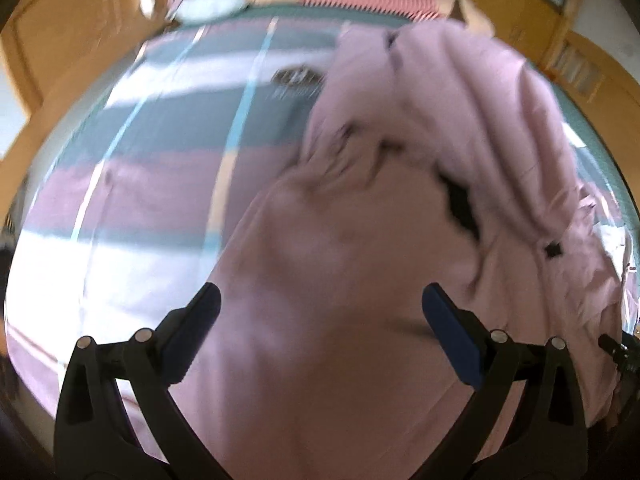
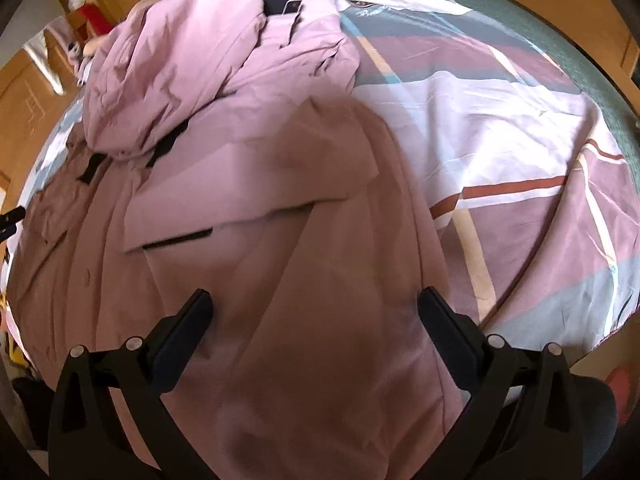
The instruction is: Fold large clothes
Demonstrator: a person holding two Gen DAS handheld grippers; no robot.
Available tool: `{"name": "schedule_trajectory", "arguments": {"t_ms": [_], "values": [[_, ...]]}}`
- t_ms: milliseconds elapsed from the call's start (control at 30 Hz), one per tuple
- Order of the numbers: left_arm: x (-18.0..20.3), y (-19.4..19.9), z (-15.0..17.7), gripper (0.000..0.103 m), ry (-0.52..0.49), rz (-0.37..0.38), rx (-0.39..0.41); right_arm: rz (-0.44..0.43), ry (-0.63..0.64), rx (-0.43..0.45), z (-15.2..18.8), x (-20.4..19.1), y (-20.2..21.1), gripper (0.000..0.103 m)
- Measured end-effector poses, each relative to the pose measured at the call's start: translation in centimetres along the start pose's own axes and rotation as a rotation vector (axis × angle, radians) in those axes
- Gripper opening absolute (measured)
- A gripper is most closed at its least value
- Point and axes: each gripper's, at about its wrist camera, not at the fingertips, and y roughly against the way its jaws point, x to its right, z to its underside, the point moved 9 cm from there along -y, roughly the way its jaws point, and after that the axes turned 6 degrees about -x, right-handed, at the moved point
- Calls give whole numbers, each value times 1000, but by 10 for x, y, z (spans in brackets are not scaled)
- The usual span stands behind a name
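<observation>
Pink coat was sprawled across the bed, filling pretty much everything right ahead of both tools. Left tool hung over it with fingers spread wide, nothing pinched, fabric showing in the gap between them. Right tool was the same deal: wide apart, empty, smooth coat panel below it. Ahead-left of the right tool the bunched hood sat piled on the coat body, with a pocket flap between it and the tool. The coat's edge ran off ahead-right of the right tool, and past that edge the striped bedsheet lay bare, so lots of open room on that side. From the left tool, the free sheet was ahead-left instead. There was a crest with script lettering on the sheet, way too blurry to read.
</observation>
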Motion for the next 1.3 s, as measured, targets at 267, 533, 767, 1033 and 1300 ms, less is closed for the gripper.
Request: {"name": "schedule_trajectory", "arguments": {"t_ms": [267,533,767,1033,1300], "values": [[-22,-15,63,101,36,24,-120,-58,46,-100,27,-2,2,102],[-26,-24,75,101,97,42,-176,-134,51,-140,50,-9,6,102],[-29,-26,88,101,135,46,-158,-152,99,-113,57,-18,10,102],[-34,-16,115,101,149,67,-126,-151,102,-77,58,-17,9,102],[-36,-6,117,101,244,-31,-138,-83,75,-14,54,-19,-2,102]]}}
